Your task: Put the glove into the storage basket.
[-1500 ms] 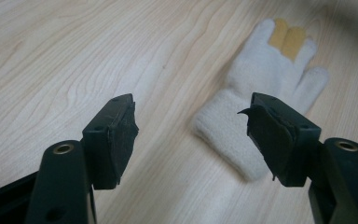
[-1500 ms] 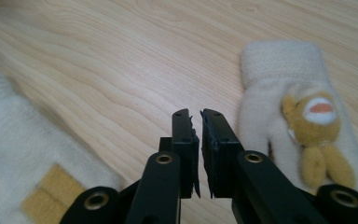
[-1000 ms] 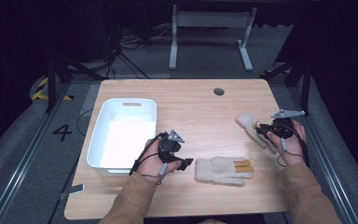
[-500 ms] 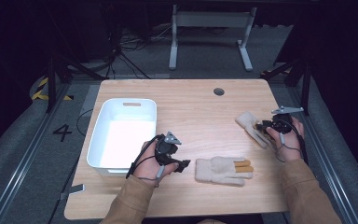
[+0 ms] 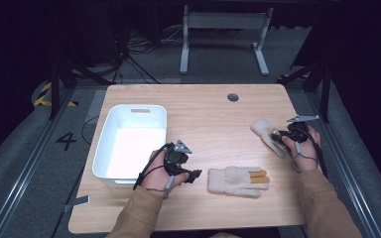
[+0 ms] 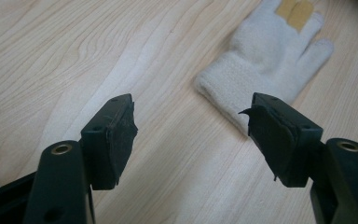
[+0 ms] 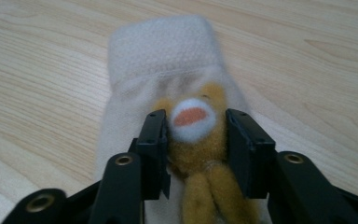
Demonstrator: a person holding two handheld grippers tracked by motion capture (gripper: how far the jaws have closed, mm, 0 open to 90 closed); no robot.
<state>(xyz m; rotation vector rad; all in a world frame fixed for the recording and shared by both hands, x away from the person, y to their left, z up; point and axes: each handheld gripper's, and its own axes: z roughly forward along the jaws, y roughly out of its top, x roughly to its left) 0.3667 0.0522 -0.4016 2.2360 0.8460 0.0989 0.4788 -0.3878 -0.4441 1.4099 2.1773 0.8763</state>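
- High view, near edge: the person's two sleeves come in from the bottom, one hand on each tool.
- The left gripper (image 5: 194,174) sits low over the table (image 5: 203,119) with its jaws spread wide and nothing between them. It points at the near glove (image 5: 238,180) just to its right, probably lined up to take the cuff.
- That glove lies flat, cuff toward the left gripper, orange fingertips pointing right. In the left gripper view its far fingers are cut off at the top edge.
- Farther right, the right gripper (image 5: 278,137) is closed on the far glove (image 5: 264,130), pinching a raised orange-and-white fold (image 7: 193,122). I cannot tell which part of the glove that fold is.
- The hand hides the glove's near end in the high view.
- Far left, a white bin (image 5: 108,149) stands open, perhaps meant for the gloves; glare washes out its floor.
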